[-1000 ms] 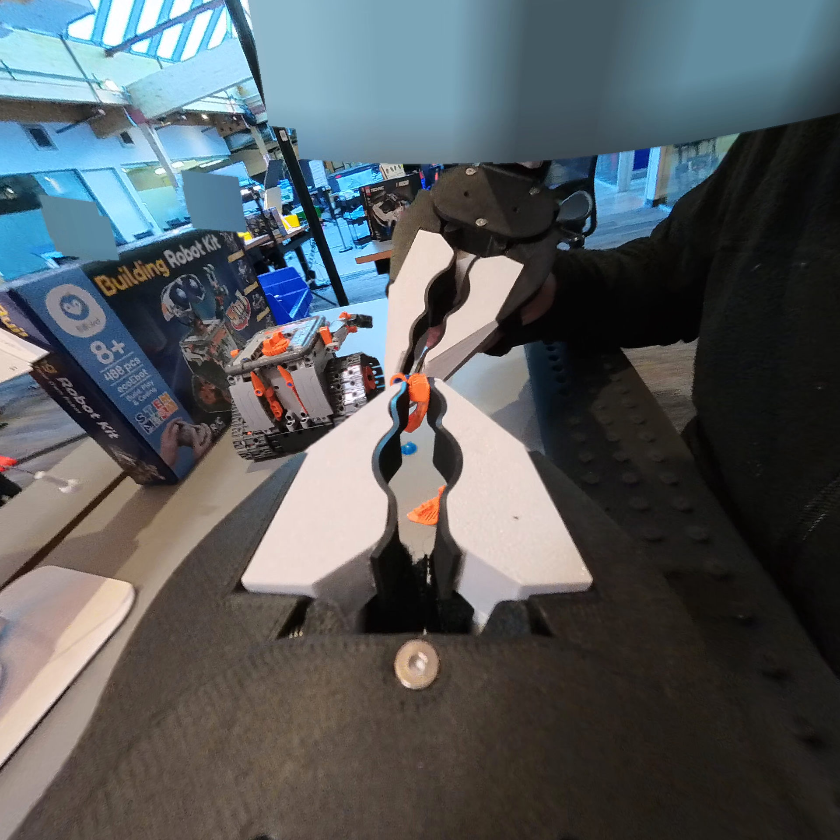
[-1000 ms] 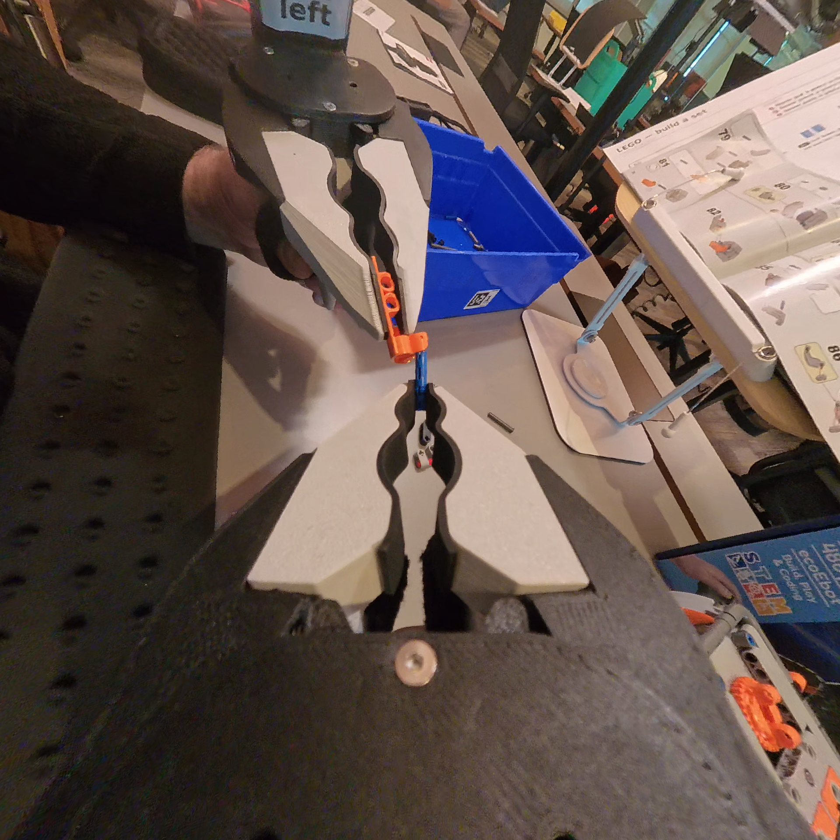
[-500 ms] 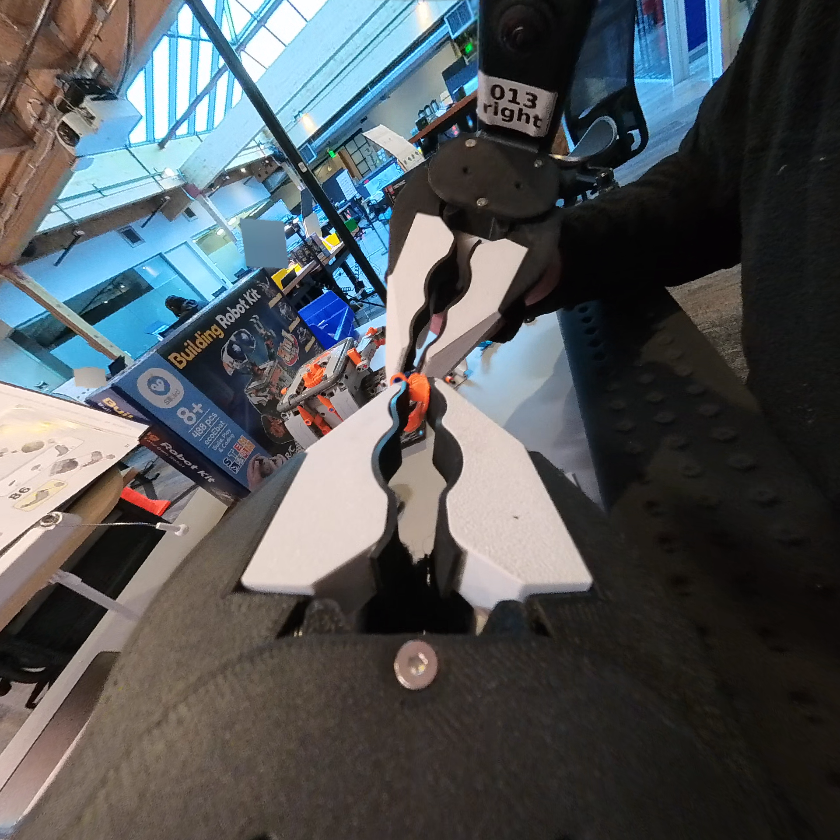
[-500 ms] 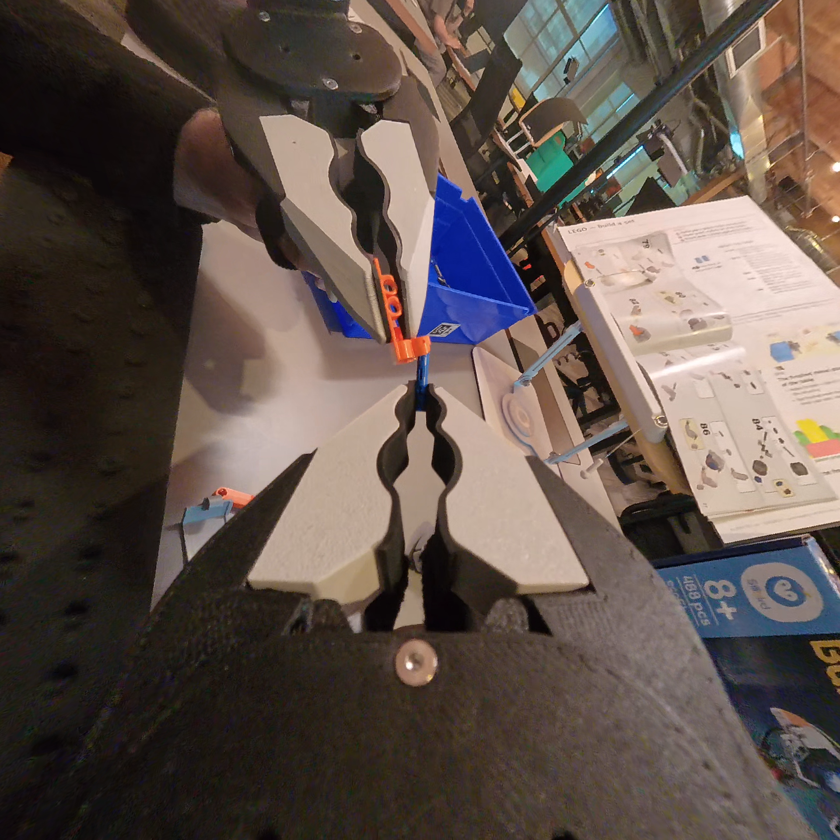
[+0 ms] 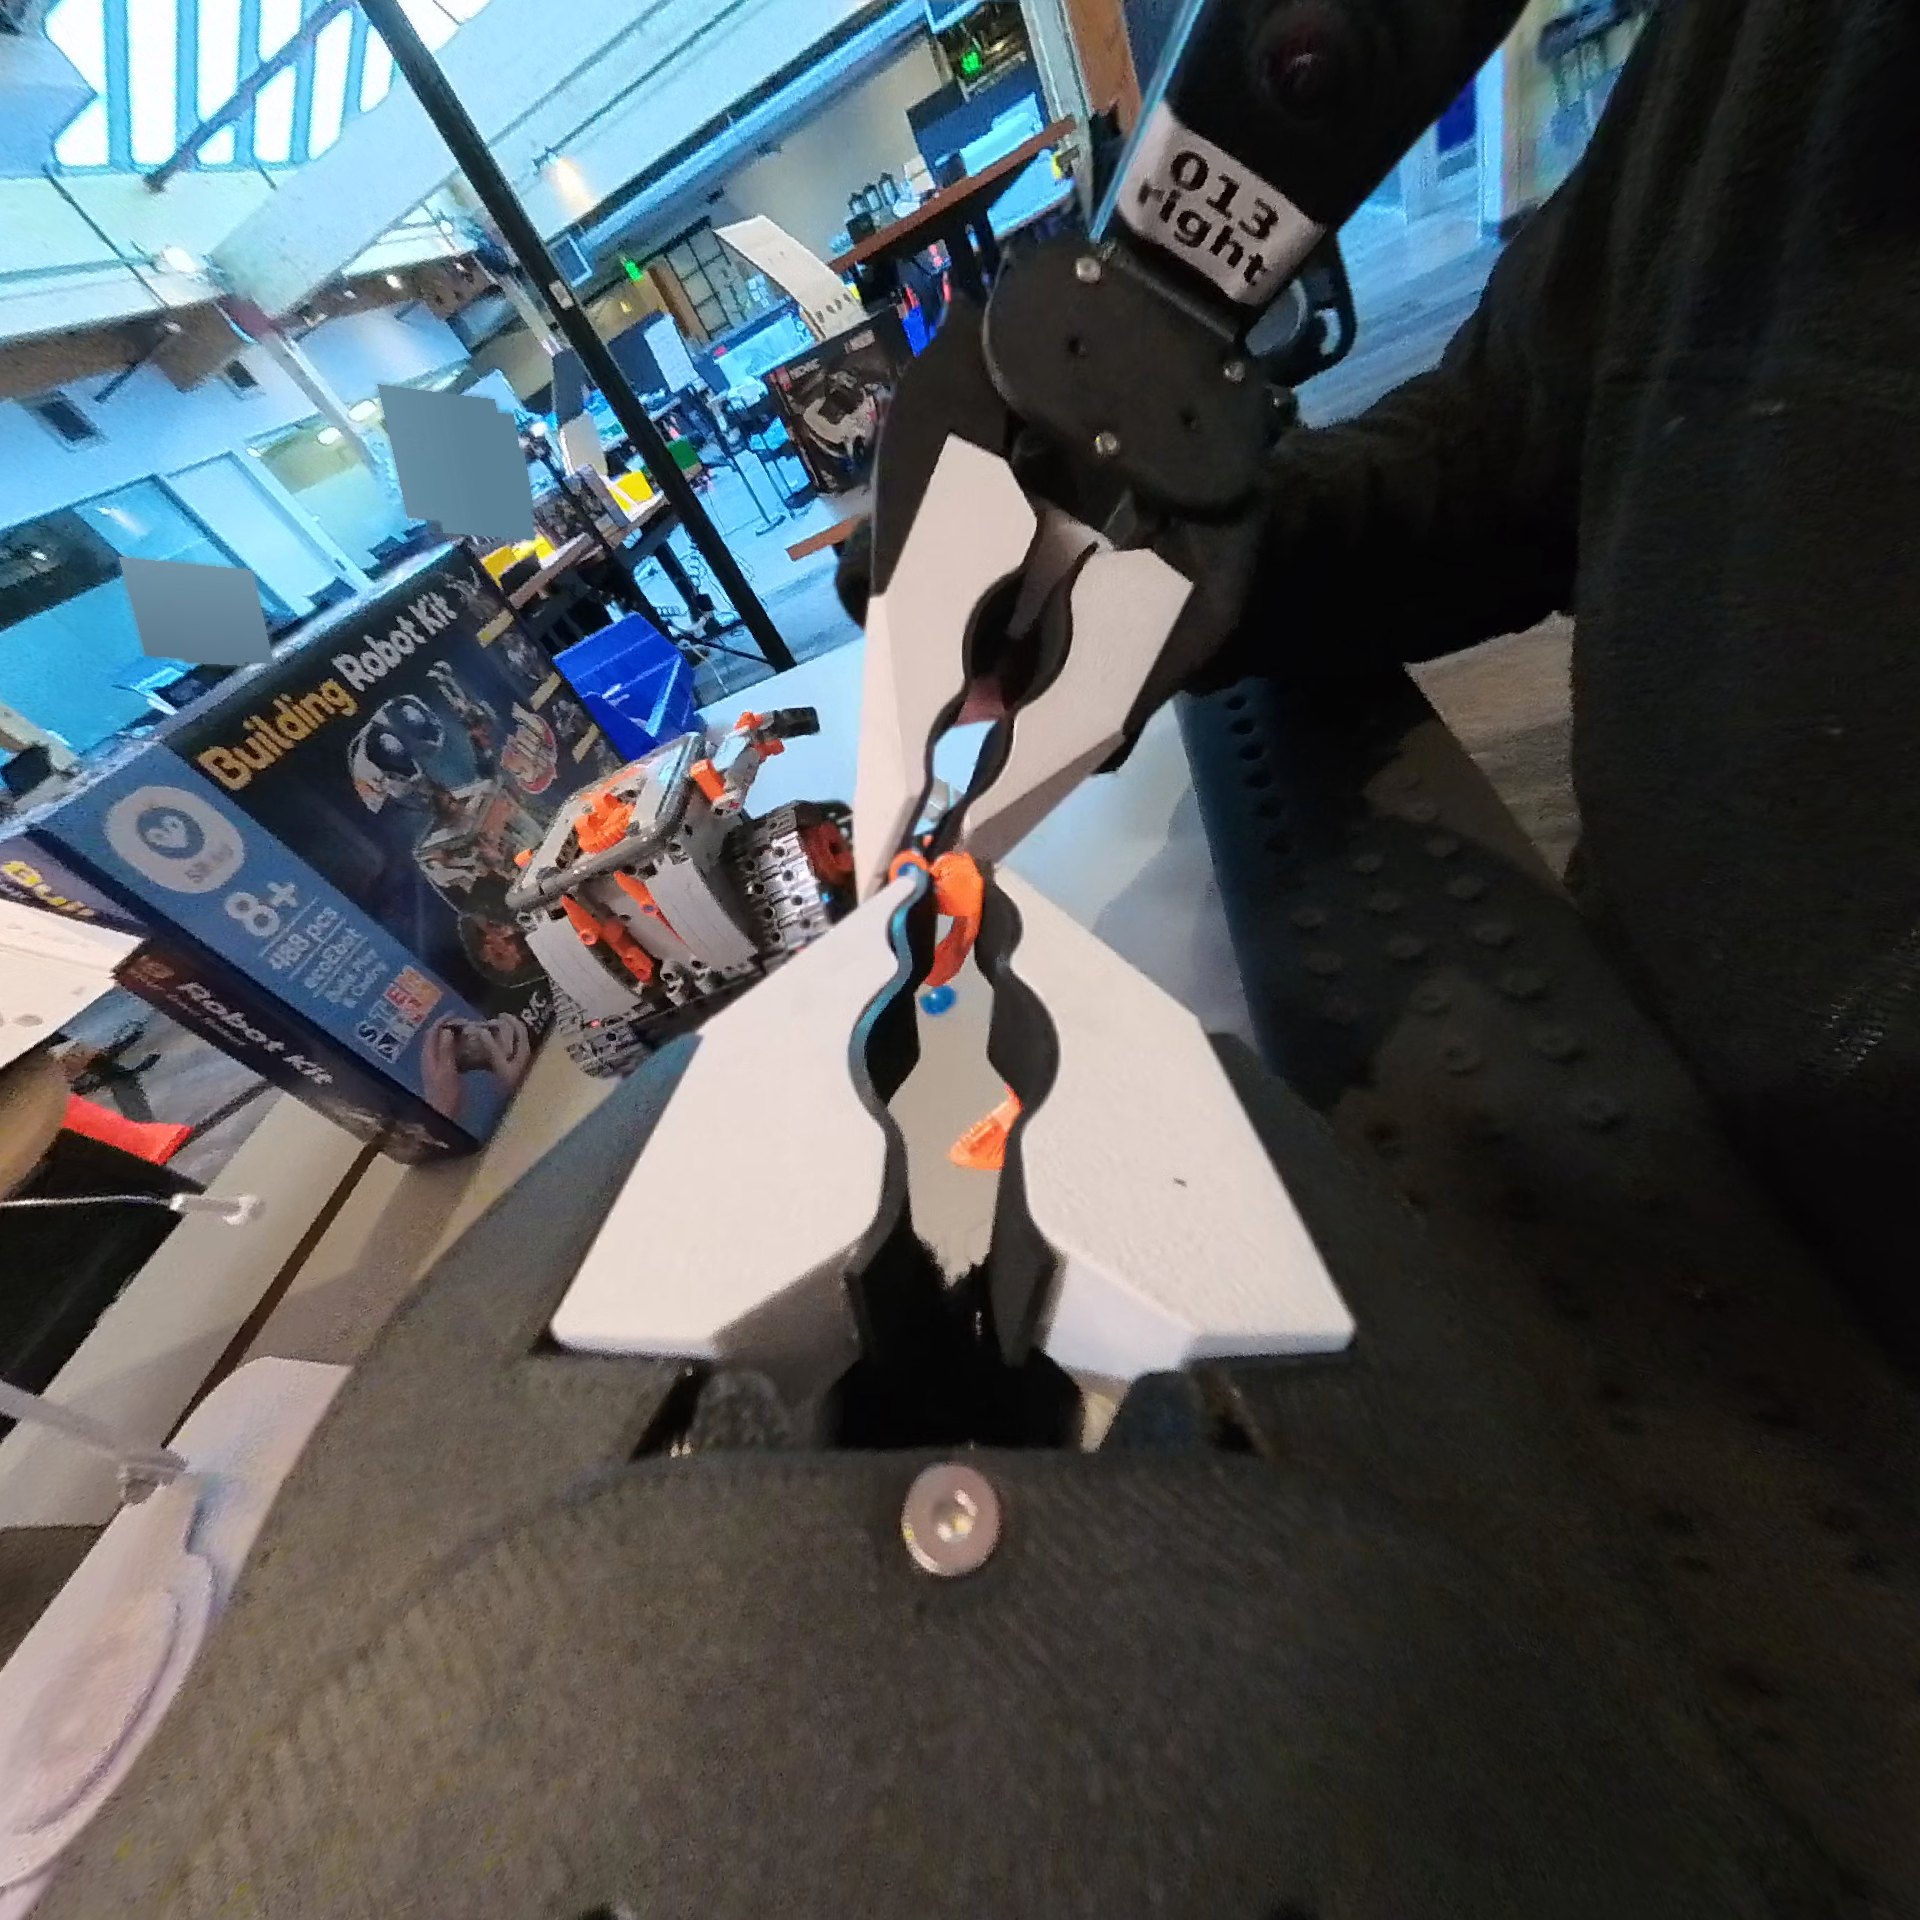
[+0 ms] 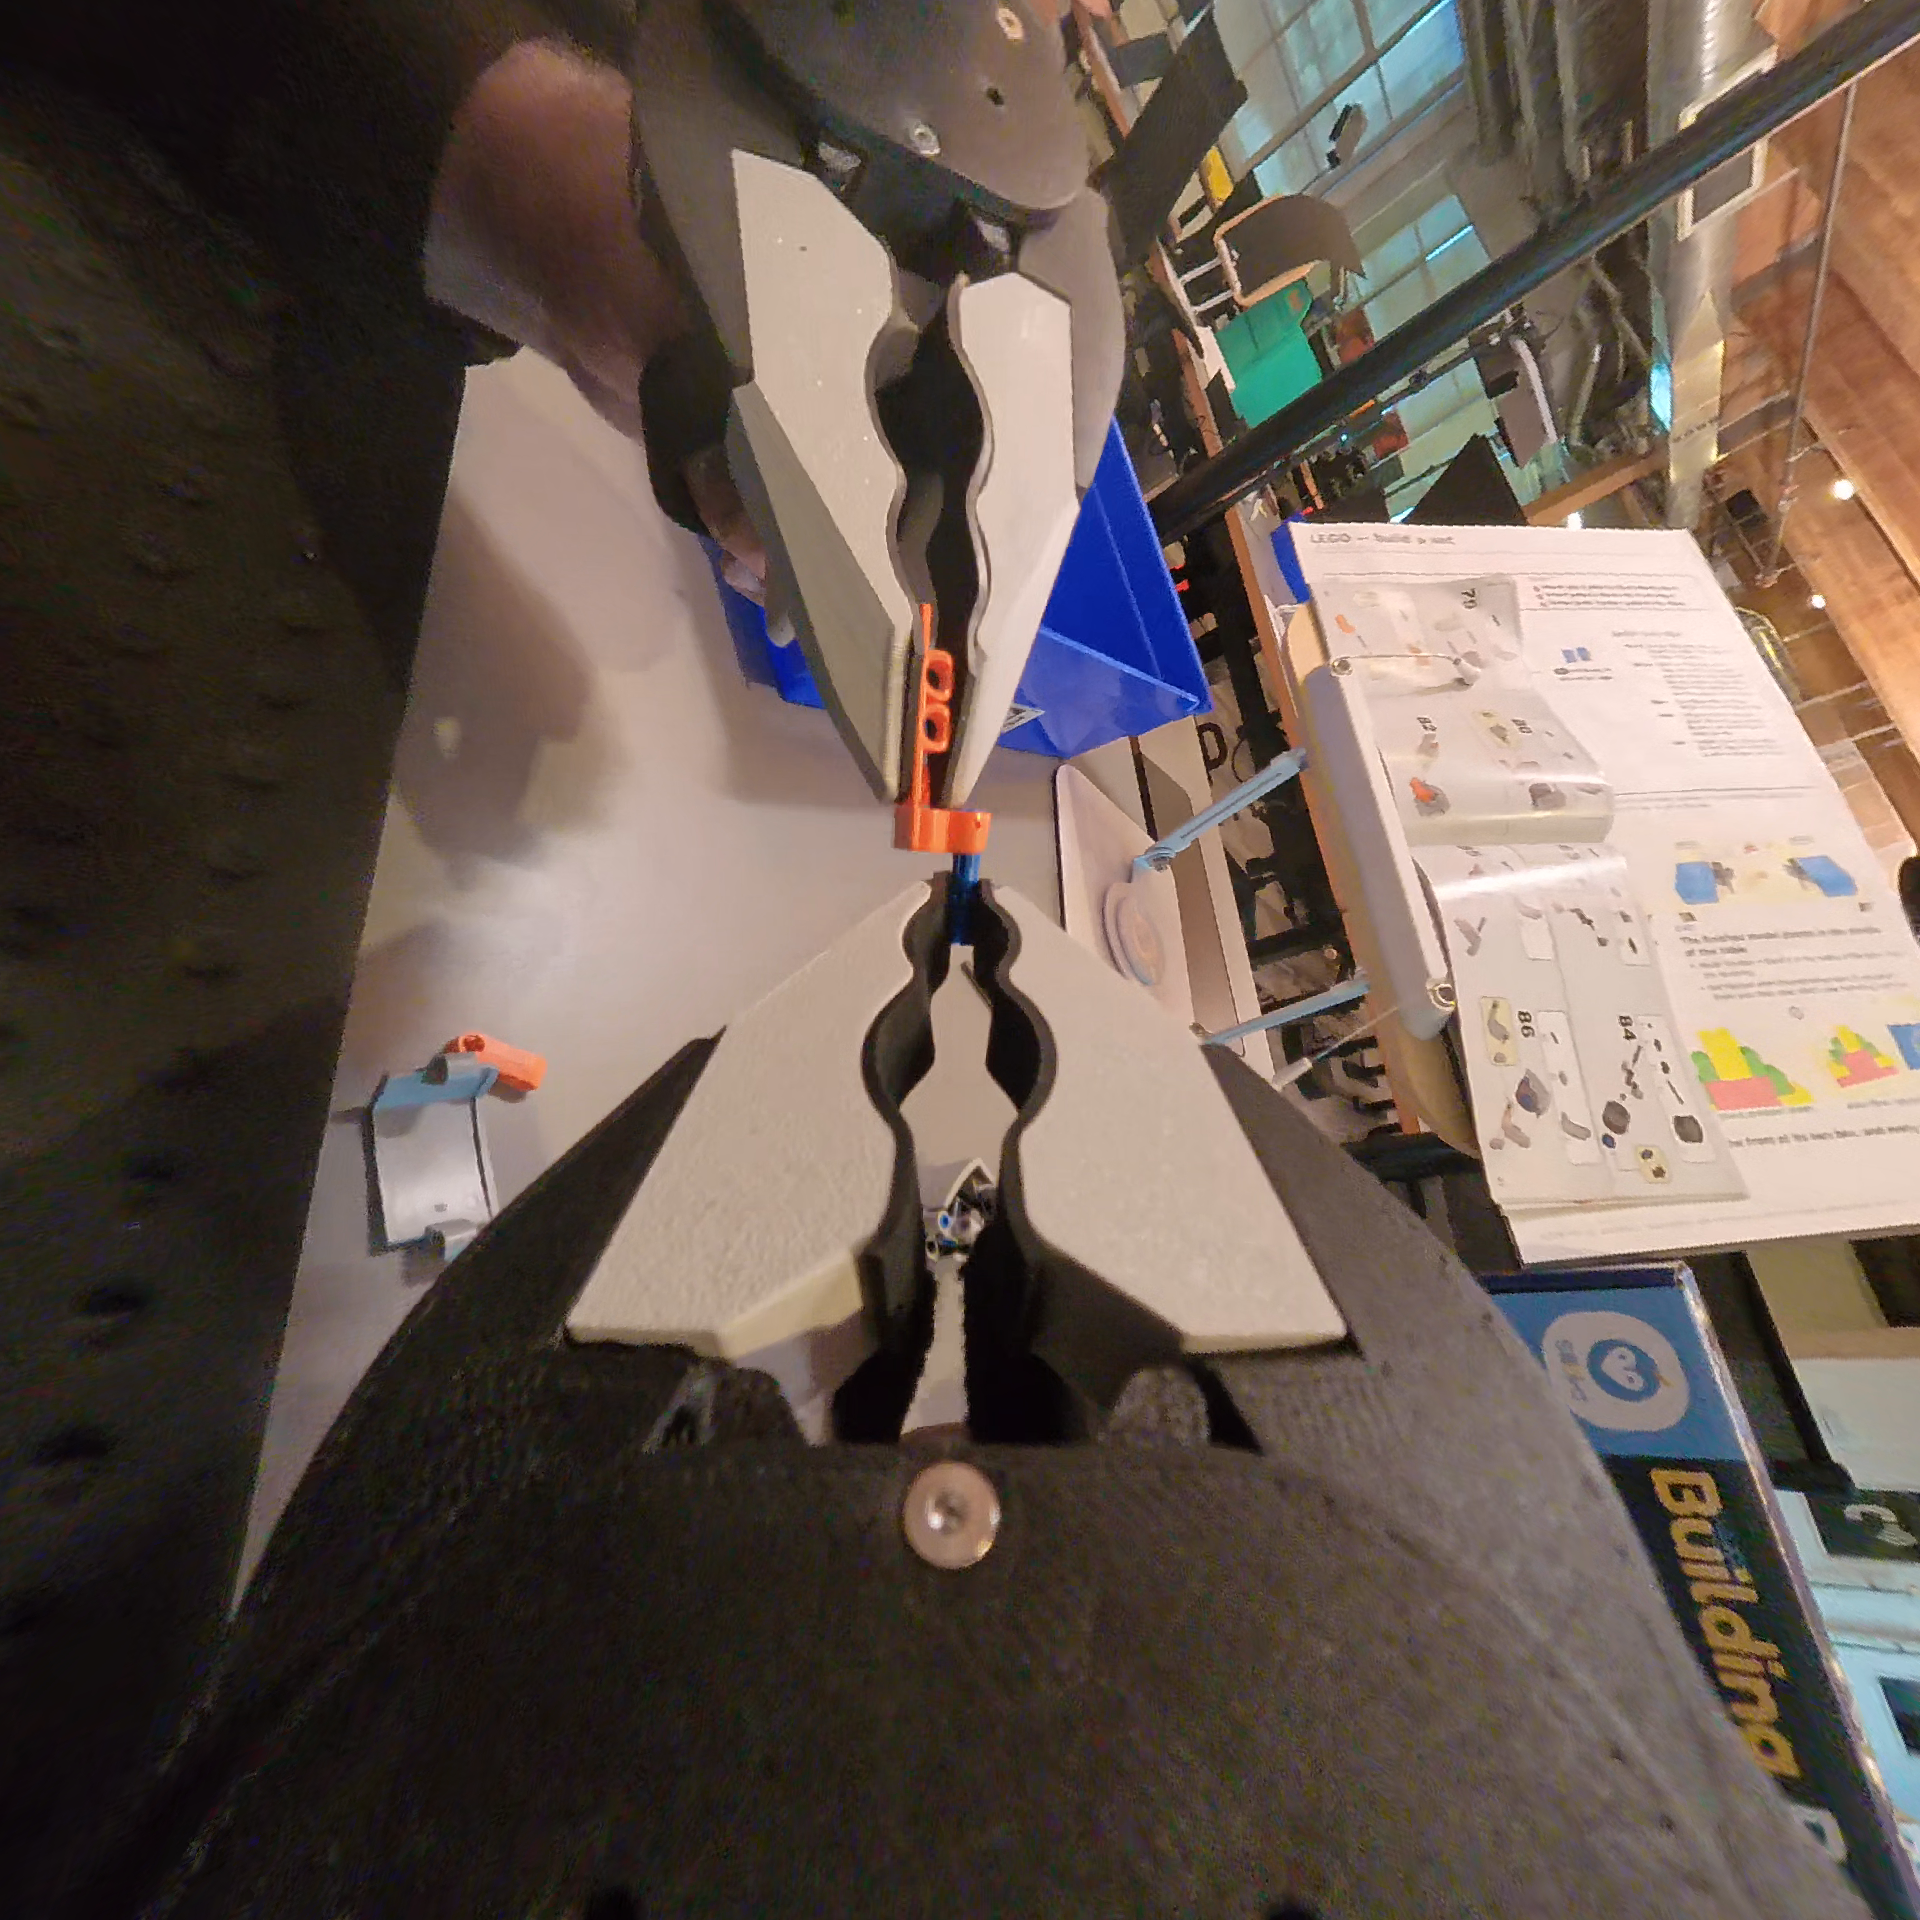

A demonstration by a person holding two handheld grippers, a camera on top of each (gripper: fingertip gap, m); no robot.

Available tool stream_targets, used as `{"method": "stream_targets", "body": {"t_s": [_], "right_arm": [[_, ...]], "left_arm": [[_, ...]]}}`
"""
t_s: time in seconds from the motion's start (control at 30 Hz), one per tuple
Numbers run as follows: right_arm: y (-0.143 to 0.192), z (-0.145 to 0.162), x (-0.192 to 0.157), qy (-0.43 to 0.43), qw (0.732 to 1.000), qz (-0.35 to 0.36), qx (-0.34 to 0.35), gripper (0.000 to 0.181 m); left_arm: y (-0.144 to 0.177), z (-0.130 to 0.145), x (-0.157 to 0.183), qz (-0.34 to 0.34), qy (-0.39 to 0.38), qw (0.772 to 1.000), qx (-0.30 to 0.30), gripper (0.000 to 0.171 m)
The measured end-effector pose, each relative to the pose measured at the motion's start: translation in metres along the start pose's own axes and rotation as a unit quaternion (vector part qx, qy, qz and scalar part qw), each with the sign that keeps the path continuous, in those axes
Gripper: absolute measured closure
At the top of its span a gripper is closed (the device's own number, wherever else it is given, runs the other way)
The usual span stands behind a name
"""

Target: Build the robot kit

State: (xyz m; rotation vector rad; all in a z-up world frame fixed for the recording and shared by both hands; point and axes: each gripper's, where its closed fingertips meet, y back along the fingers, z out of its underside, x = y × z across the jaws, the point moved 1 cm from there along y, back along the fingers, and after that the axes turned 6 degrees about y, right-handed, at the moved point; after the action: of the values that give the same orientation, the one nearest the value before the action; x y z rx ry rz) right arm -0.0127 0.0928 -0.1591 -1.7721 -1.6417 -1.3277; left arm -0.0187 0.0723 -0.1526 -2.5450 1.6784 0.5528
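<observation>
- Two grippers meet tip to tip: left gripper [image 6: 940, 769] pinches an orange beam [image 6: 935, 748].
- Right gripper [image 6: 961, 920] pinches a blue pin [image 6: 961, 899]; pin's lower end hidden.

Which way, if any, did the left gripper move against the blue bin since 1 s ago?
Yes, rightward: in the right wrist view the left gripper now overlaps the blue bin; earlier it sat at its left edge. Camera moved too.

1. The left grey wedge-fingered tongs [image 5: 940, 914] are pinching tight, tips nearly meeting the other pair's.
2. The right grey wedge-fingered tongs [image 6: 961, 920] are clamping narrowly, pointing tip-to-tip at them.
3. A dark-sleeved hand [image 6: 540, 208] is gripping the left handle.
</observation>
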Motion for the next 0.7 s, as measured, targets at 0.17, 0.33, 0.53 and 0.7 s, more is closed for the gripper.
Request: {"method": "stream_targets", "body": {"t_s": [0.17,0.33,0.53,0.7], "right_arm": [[0.0,0.0,-0.002,-0.009,1.0,-0.013,-0.002,0.181],[-0.005,0.009,-0.003,-0.081,0.996,-0.046,0.004,0.181],[-0.004,0.011,0.0,-0.142,0.987,-0.067,0.022,0.181],[-0.003,0.014,0.0,-0.161,0.984,-0.075,0.023,0.18]], "left_arm": [[0.0,0.001,0.001,0.019,0.026,0.999,0.007,0.167],[-0.004,0.007,-0.006,0.003,0.043,0.999,-0.003,0.167],[-0.002,0.004,-0.009,-0.013,0.042,0.999,0.008,0.166],[0.003,0.0,-0.012,-0.012,0.062,0.998,0.03,0.165]]}}
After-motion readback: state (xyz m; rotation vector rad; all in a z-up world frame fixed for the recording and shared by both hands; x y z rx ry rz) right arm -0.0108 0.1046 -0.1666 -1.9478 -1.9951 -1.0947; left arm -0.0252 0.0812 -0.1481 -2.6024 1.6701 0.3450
